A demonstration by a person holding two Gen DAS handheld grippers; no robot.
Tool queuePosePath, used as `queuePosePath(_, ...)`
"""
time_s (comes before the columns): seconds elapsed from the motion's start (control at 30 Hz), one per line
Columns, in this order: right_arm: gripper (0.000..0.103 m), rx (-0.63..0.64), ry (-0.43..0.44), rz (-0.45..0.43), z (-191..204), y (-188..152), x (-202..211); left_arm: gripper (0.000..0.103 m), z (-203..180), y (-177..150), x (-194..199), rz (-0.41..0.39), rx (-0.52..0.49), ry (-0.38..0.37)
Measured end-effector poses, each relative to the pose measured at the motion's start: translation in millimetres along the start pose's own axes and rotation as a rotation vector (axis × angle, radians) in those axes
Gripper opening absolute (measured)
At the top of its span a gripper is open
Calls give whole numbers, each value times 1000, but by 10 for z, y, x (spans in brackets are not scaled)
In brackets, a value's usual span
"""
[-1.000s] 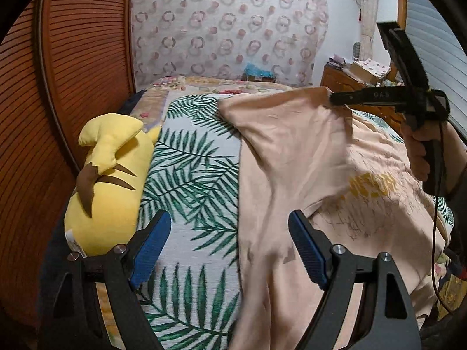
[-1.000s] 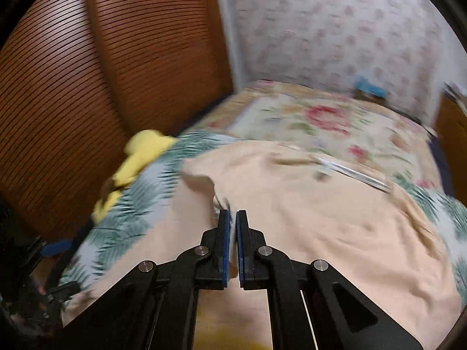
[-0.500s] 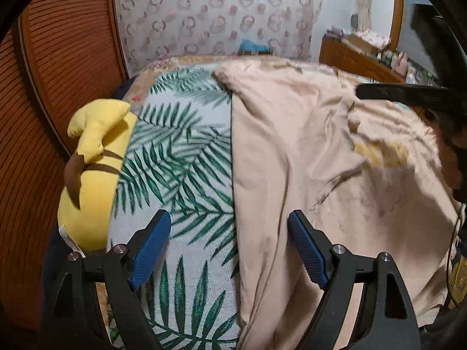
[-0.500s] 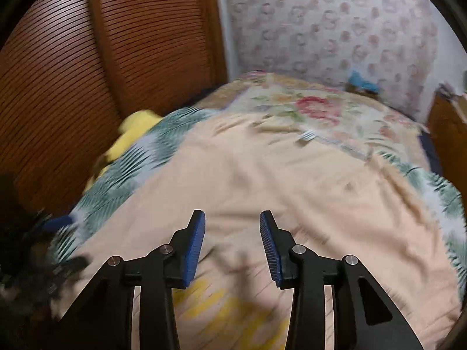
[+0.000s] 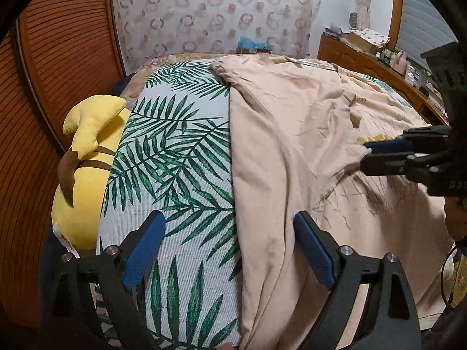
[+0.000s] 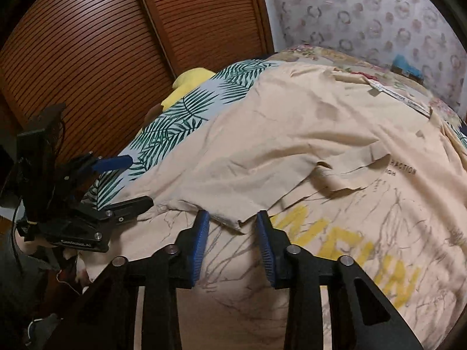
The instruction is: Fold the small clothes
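Peach cotton, a T-shirt (image 6: 292, 145) with yellow lettering lies spread over the bed (image 5: 175, 151) with its leaf-print cover, one side folded in across the print. The right hand-held gripper (image 6: 233, 233) hangs just over the folded corner, its jaws closing but not pressing the cloth. The left hand-held gripper (image 5: 230, 248) stands wide and still opening above the shirt's edge, gripping nothing, beside a yellow plush toy (image 5: 84, 157).

Yellow plush toy (image 5: 87, 172) beside the palm-leaf bedspread (image 5: 175, 157); slatted wooden doors (image 6: 116, 43) behind; cluttered dresser (image 5: 376, 58) far right.
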State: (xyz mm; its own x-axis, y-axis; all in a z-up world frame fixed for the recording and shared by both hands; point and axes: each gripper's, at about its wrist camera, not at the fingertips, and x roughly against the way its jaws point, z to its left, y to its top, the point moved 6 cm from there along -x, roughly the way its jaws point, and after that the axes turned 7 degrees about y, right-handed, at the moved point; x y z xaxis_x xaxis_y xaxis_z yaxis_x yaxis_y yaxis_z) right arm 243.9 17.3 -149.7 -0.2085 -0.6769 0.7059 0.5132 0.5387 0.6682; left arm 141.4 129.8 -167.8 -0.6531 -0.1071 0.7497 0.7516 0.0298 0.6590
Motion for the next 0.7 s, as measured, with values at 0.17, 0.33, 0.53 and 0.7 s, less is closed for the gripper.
queuePosePath(0.17, 3, 34, -2, 16, 89, 79, 73, 91, -10, 1, 13, 5, -3, -4)
queuePosePath(0.33, 3, 53, -5, 6, 148, -41, 250, 91, -7, 79, 180, -33, 57, -72)
queuePosePath(0.53, 7, 29, -30, -6, 138, -109, 385, 91, -180, 200, 375, -82, 47, -111)
queuePosePath(0.7, 28, -9, -90, -81, -31, -221, 732, 91, -447, 303, 434, -104, -2, -154)
